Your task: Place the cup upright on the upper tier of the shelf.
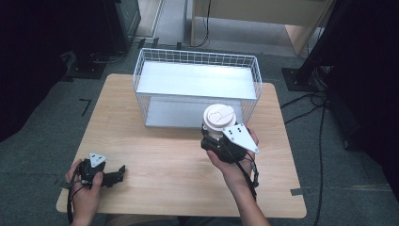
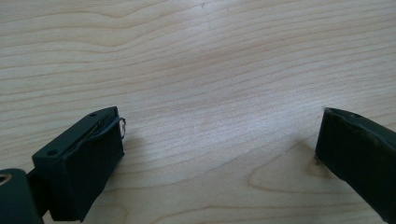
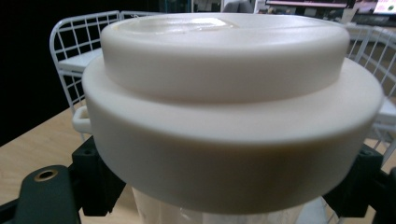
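1. The setup is a light wood table (image 1: 164,155) on grey carpet, with dark stands and loose cables on the floor to the right.
2. A white wire basket (image 1: 197,59) with two flat shelves takes up the far middle of the table. The whole near half of the tabletop is bare wood, so there's plenty of room there.
3. The left gripper (image 1: 117,173) sits low near the front-left edge, well apart from the basket. Its jaws are spread wide with just wood grain between them.
4. The right gripper (image 1: 212,137) is just in front of the basket's right end, jaws clamped on the clear body of a cup (image 3: 233,112) below its white lid.
5. The cup stands upright, its lid (image 1: 219,116) close against the basket's front wire.
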Available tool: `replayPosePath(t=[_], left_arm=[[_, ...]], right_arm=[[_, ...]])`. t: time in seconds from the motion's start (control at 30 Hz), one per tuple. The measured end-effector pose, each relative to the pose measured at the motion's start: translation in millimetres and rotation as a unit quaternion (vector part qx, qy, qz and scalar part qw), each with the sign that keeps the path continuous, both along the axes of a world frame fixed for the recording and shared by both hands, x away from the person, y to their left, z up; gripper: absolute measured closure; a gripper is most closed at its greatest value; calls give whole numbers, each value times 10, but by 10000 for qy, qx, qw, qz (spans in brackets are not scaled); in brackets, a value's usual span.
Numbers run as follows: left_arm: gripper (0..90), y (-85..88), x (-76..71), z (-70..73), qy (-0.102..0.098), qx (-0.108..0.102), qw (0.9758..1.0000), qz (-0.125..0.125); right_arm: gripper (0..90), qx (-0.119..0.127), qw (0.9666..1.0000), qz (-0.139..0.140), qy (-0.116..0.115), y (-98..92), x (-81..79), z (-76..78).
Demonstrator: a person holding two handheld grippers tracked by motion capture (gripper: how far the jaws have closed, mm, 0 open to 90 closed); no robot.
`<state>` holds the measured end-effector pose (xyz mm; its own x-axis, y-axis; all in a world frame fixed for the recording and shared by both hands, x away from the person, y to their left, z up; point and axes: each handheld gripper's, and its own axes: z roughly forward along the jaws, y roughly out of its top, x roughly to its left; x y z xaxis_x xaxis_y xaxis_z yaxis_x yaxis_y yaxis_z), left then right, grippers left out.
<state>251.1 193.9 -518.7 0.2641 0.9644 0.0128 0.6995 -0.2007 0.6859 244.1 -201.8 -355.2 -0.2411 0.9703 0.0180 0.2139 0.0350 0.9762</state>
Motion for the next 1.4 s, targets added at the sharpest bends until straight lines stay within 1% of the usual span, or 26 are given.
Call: replayPosePath(t=[0.13,0.27,0.33,0.47,0.63,0.73,0.83,0.93,1.13,1.4], left_arm=[[13,0,0,0,-1,1,10000,1],[13,0,0,0,0,0,10000,1],[13,0,0,0,0,1,10000,-1],[13,0,0,0,-1,1,10000,0],[13,0,0,0,1,2,10000,-1],[13,0,0,0,1,0,10000,0],[13,0,0,0,0,1,10000,0],[13,0,0,0,1,2,10000,0],[13,0,0,0,0,1,10000,1],[13,0,0,0,0,3,10000,-1]], right_arm=[[160,34,9999,-75,-117,-6,42,65],[160,78,9994,-218,-264,-18,84,114],[161,40,9989,-281,-366,-27,112,141],[160,-11,9982,-387,-451,-37,155,197],[158,24,9969,-485,-611,-71,212,266],[158,-8,9960,-572,-682,-95,246,298],[158,0,9962,-535,-683,-121,284,326],[158,23,9958,-586,-701,-135,319,353],[157,79,9949,-583,-819,-134,396,437],[157,0,9935,-574,-987,-74,508,585]])
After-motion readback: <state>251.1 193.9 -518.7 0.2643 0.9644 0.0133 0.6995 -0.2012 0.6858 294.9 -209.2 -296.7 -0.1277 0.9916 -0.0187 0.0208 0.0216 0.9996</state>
